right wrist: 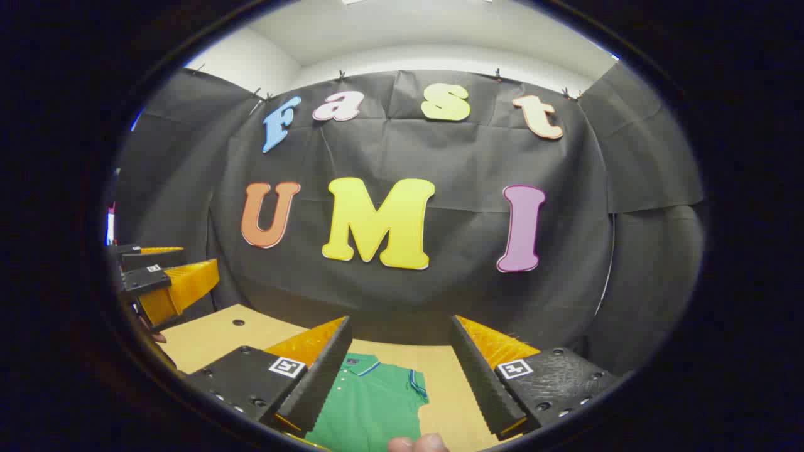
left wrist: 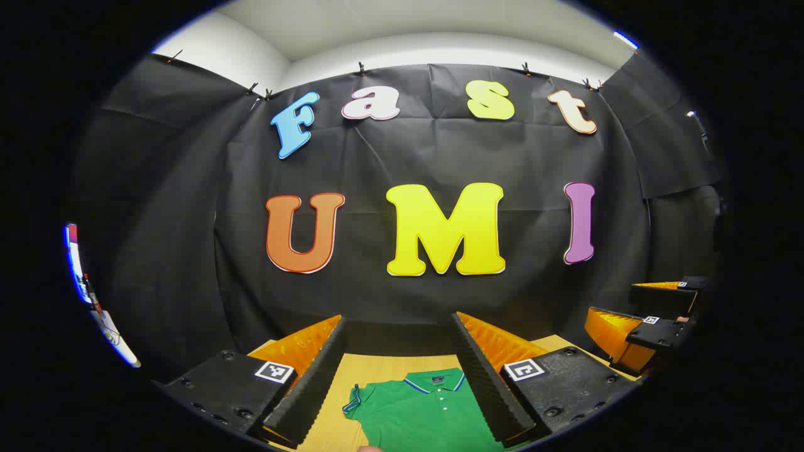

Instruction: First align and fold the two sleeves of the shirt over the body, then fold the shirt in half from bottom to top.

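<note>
- The shirt (left wrist: 421,411) lies flat on the wooden surface (left wrist: 402,364), collar toward the back wall, buttons facing up.
- In the left gripper view, the left gripper (left wrist: 399,370) hangs above the shirt with its jaws wide apart and nothing between them; the collar and one short sleeve (left wrist: 353,402) show in the gap.
- In the right gripper view, the right gripper (right wrist: 399,370) hangs above the shirt (right wrist: 367,408) with its jaws wide apart and empty; the other sleeve (right wrist: 416,383) shows spread outward, beside the body.
- Each gripper is also seen off to the side in the other's view, raised above the surface.
- Progress, as a judgement: no fold is made. Both sleeves appear to lie out to the sides, not over the body.
- Remaining steps: fold each sleeve over the body, then fold the shirt in half from bottom to top.
- The lower hem falls below both views, so its condition cannot be told.
</note>
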